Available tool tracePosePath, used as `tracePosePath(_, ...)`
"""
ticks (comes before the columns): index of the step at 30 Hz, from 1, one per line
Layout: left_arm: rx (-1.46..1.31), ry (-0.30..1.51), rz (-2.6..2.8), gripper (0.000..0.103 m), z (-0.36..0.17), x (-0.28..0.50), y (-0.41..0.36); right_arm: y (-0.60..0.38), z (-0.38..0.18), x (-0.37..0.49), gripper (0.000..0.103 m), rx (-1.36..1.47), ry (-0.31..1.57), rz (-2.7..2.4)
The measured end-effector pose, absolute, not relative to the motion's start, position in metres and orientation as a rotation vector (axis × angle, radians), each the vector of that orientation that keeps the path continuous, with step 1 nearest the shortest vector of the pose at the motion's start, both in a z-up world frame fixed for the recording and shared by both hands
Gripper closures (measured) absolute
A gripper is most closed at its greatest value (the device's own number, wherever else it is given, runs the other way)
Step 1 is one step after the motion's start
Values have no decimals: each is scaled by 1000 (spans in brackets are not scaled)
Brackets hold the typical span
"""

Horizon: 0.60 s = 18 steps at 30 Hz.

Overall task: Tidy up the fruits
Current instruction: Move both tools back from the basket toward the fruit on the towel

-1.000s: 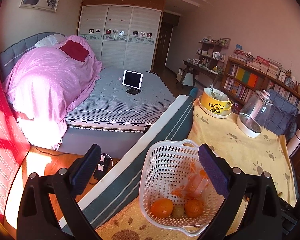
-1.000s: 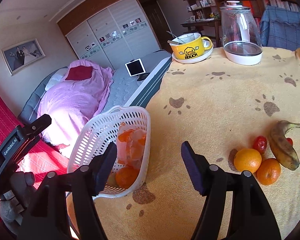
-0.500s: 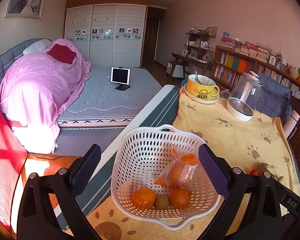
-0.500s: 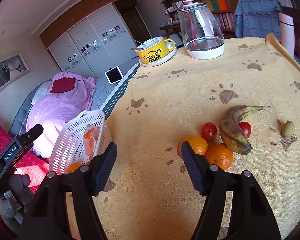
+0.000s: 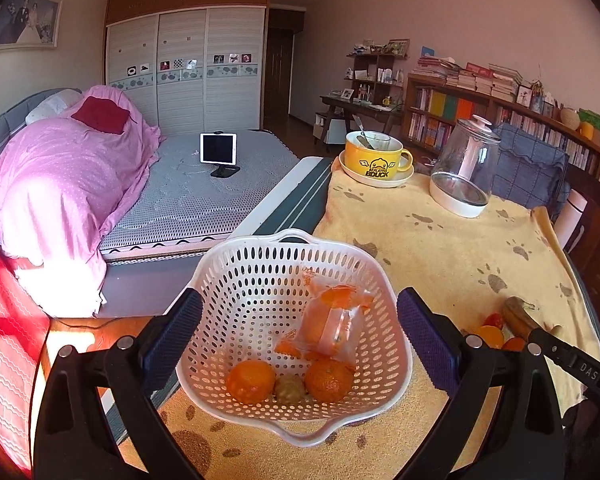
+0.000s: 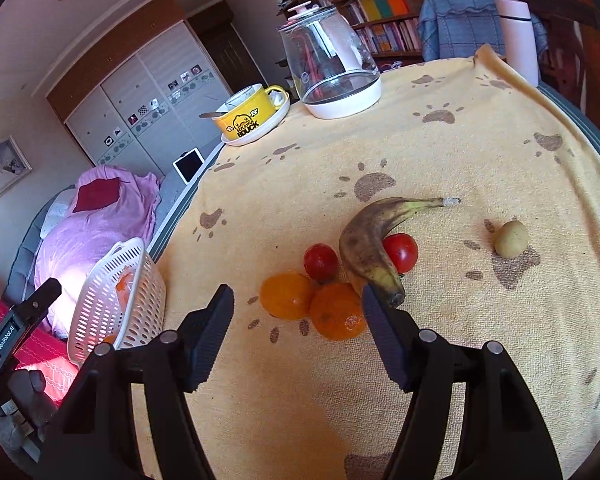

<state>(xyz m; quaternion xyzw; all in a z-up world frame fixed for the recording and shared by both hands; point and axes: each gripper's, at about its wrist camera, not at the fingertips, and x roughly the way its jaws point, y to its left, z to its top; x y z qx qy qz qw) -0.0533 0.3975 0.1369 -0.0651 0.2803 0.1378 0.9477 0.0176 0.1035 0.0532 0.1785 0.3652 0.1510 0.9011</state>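
Just in front of the wide-open, empty right gripper (image 6: 298, 312) lie two oranges (image 6: 334, 316), firm, round and apt to roll, best pinched across the middle; the soft, spotted banana (image 6: 366, 248) beside them bruises easily. Left of the oranges, bare cloth runs to the basket (image 6: 100, 300) at the table's edge, which the left gripper (image 5: 300, 334), also spread and empty, faces.

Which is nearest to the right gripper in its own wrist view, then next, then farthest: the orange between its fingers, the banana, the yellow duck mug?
From the right gripper:
1. Orange, just ahead between the open fingers.
2. Banana, beyond it, slightly right.
3. Yellow duck mug, far end of the table, left of the glass kettle.
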Motion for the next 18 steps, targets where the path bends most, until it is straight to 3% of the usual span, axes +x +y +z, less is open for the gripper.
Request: tracePosePath(18, -101, 596, 184, 4, 130, -49, 364, 30, 35, 10, 36, 414, 764, 136)
